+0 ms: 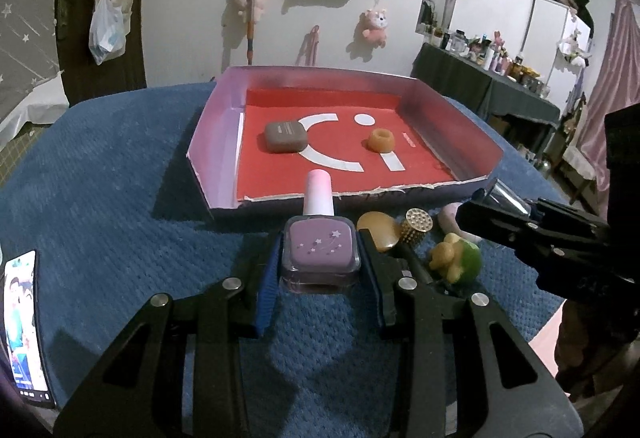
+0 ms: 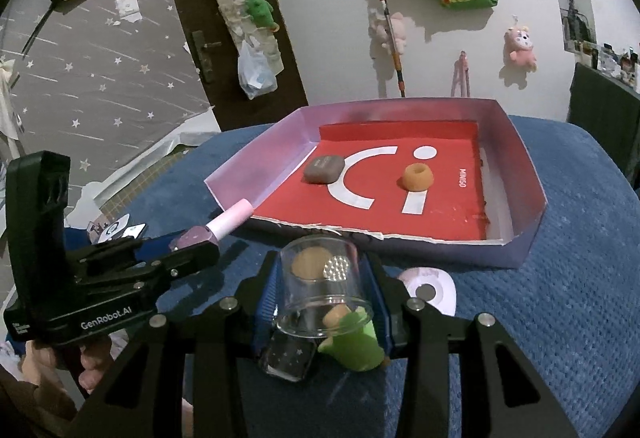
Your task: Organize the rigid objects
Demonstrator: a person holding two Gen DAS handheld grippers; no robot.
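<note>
My left gripper (image 1: 320, 258) is shut on a purple nail polish bottle (image 1: 318, 250) with a pink cap, held just in front of the shallow box (image 1: 216, 118). It also shows in the right wrist view (image 2: 196, 238). My right gripper (image 2: 324, 290) is shut on a clear glass cup (image 2: 320, 286), near the box's front edge (image 2: 360, 234). In the box lie a grey case (image 1: 286, 136) and an orange ring-shaped piece (image 1: 381, 140). On the blue cloth lie a green and yellow toy (image 1: 456, 258), a gold studded cap (image 1: 416, 228) and a tan oval piece (image 1: 378, 232).
A phone (image 1: 26, 330) lies at the cloth's left edge. A white round item (image 2: 430, 290) lies right of my right gripper. A small dark square bottle (image 2: 286, 358) lies under the cup. A cluttered table (image 1: 480, 78) stands at the back right.
</note>
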